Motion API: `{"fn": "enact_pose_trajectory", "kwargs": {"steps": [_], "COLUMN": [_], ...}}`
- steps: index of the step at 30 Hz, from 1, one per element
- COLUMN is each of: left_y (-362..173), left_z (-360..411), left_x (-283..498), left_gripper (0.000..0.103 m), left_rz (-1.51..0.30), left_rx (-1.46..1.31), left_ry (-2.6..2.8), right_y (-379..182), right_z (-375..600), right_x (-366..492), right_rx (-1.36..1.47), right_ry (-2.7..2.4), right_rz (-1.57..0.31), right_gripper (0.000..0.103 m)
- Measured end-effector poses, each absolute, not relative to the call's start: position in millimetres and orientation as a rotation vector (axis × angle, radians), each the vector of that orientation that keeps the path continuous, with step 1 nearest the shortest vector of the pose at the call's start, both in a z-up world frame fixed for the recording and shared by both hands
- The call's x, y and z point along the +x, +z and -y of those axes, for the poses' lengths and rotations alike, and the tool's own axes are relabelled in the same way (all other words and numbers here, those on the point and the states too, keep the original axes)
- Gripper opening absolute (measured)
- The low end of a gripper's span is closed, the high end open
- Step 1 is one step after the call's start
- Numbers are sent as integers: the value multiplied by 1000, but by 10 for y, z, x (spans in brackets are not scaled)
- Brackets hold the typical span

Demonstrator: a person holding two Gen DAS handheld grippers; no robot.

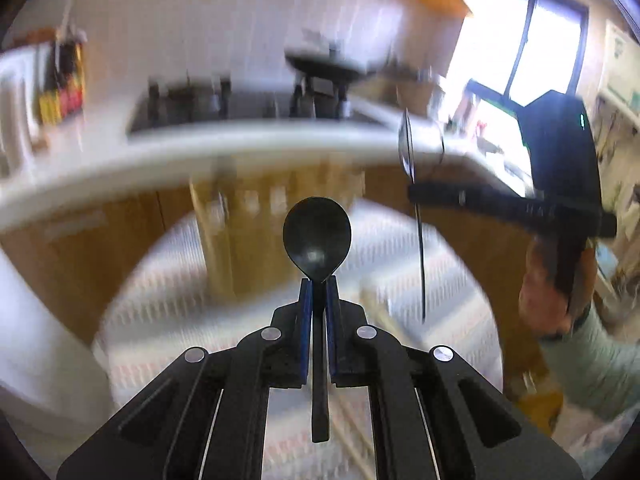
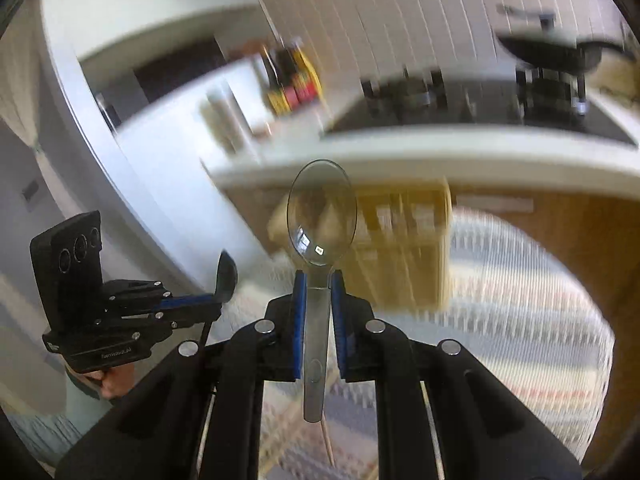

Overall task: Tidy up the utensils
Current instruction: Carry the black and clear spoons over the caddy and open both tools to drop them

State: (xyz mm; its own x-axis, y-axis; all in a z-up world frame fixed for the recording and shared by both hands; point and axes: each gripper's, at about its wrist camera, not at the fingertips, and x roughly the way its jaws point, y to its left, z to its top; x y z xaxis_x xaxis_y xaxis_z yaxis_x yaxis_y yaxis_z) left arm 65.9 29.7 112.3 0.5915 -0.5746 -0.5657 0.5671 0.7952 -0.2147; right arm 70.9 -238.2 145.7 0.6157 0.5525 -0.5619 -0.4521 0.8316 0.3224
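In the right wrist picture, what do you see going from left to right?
Left hand-held gripper holding the black spoon → sauce bottles → clear spoon in the right hand-held gripper → wooden organizer box → black frying pan.

Motion-blurred counter [image 1: 240,148] and stove [image 2: 480,96]

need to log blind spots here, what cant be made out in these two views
- Wooden organizer: motion blur in both wrist views; its compartments and any contents are unreadable.
- Bottles on the counter: blurred, labels unreadable.
- Black spoon handle: partly hidden between the left gripper fingers.
- Clear spoon in the right gripper: left wrist view shows it only edge-on.
- Mat: blurred, pattern unclear.
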Motion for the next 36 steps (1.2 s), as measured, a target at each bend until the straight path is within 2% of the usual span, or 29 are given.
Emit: {"fn": "enact_pose_trajectory", "kwargs": {"steps": [6,12,20,27,36], "left_y": [1697,1730,1297,1001,821], "left_z": [-349,-276,-343,-270,-241], "left_x": [976,1288,1382,1514,1527], "left_gripper": [5,5,5,5,6], "left_rz": [-426,-326,-151,-152,-171], "left_rx": [-149,-234,-253,-246,-218], "left_ry": [-596,-588,-444,-405,-401], "right_y": [1960,2148,1788,1454,1315], "right_z": [2289,2393,2513,2464,2496], "right_x": [830,1027,1522,1701,1716], "right_rx": [116,89,125,90,89], "right_ry": [491,311,262,243,282], "right_rz": [-461,-295,-312,-348,-389], "right_gripper": [10,10,11,11,11]}}
